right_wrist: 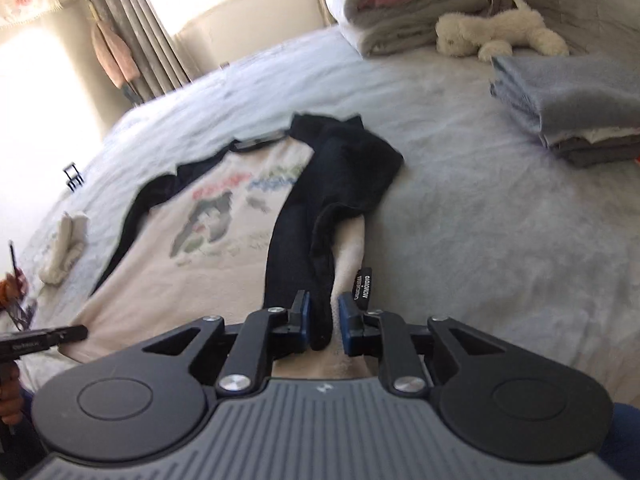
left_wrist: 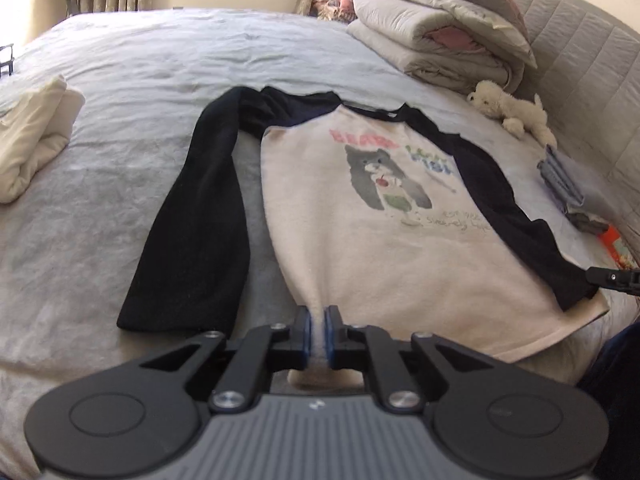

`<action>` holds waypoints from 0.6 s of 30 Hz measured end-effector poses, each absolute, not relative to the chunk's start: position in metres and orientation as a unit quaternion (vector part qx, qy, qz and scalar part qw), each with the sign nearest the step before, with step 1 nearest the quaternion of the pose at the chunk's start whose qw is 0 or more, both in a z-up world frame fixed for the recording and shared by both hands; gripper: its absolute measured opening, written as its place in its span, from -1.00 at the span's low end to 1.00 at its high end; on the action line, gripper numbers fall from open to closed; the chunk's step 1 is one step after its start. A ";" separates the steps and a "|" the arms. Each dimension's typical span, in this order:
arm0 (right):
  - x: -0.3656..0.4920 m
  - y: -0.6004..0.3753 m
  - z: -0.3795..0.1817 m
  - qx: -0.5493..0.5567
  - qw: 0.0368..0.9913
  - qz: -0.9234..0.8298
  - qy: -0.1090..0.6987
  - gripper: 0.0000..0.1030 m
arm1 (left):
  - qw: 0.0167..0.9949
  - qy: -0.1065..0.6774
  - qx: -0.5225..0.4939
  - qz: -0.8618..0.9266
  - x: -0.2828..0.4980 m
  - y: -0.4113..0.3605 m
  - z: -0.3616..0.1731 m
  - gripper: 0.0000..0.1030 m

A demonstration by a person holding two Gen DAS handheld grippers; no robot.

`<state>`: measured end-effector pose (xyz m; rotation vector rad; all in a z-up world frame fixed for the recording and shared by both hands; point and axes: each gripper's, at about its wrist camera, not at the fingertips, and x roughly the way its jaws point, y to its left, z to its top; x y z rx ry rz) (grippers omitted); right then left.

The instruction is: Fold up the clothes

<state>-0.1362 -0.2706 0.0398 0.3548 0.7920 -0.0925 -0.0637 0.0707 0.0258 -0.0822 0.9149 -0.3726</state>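
Observation:
A cream raglan shirt (left_wrist: 372,240) with black sleeves and a cat print lies face up on the bed. My left gripper (left_wrist: 317,320) is shut on its bottom hem at the left corner. One black sleeve (left_wrist: 196,216) lies stretched out to the left of the body. In the right wrist view the other black sleeve (right_wrist: 316,216) lies folded over the cream body (right_wrist: 168,276). My right gripper (right_wrist: 323,312) stands partly open around that sleeve's cuff, its pads apart from the cloth. It also shows at the right edge of the left wrist view (left_wrist: 614,278).
The bed has a pale grey sheet (left_wrist: 120,160). A folded cream garment (left_wrist: 32,136) lies at the left. Stacked quilts (left_wrist: 436,36) and a white plush toy (left_wrist: 508,112) lie near the headboard. A pile of folded clothes (right_wrist: 572,108) lies at the right.

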 end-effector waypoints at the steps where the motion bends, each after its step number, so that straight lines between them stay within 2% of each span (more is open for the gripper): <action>1: -0.135 -0.267 0.036 0.154 0.909 -0.056 0.383 -0.60 | 0.878 0.442 -0.050 -0.176 -0.061 0.075 0.025 -0.81; 3: -0.135 -0.262 0.033 0.131 0.917 -0.063 0.371 -0.54 | 0.881 0.437 -0.058 -0.170 -0.057 0.083 0.027 -0.72; 4: -0.136 -0.261 0.035 0.128 0.923 -0.057 0.358 -0.27 | 0.886 0.429 -0.057 -0.168 -0.055 0.087 0.030 -0.59; 5: -0.136 -0.260 0.037 0.125 0.929 -0.051 0.345 -0.09 | 0.892 0.420 -0.053 -0.158 -0.053 0.090 0.034 -0.39; 6: -0.135 -0.258 0.038 0.121 0.934 -0.044 0.334 0.18 | 0.898 0.412 -0.044 -0.148 -0.049 0.090 0.035 -0.29; 8: -0.131 -0.244 0.035 0.093 0.938 -0.022 0.334 0.23 | 0.909 0.397 -0.024 -0.128 -0.041 0.090 0.037 -0.06; 11: -0.117 -0.213 0.017 0.026 0.933 0.015 0.359 0.23 | 0.906 0.410 0.005 -0.102 -0.026 0.086 0.019 -0.05; 12: -0.114 -0.205 0.010 0.004 0.929 0.017 0.368 0.11 | 0.905 0.415 0.016 -0.097 -0.024 0.084 0.011 -0.05; 14: -0.107 -0.196 -0.004 -0.037 0.920 0.010 0.389 -0.48 | 0.903 0.418 0.045 -0.088 -0.021 0.083 -0.002 -0.05; 15: -0.104 -0.192 -0.010 -0.054 0.915 0.006 0.399 -0.91 | 0.905 0.414 0.053 -0.083 -0.021 0.084 -0.003 -0.05; 16: -0.101 -0.195 -0.013 -0.055 0.912 -0.001 0.406 -0.95 | 0.907 0.410 0.062 -0.078 -0.020 0.084 -0.005 -0.08; 18: -0.097 -0.202 -0.010 -0.039 0.912 -0.002 0.409 -0.98 | 0.909 0.405 0.065 -0.074 -0.018 0.088 -0.004 -0.46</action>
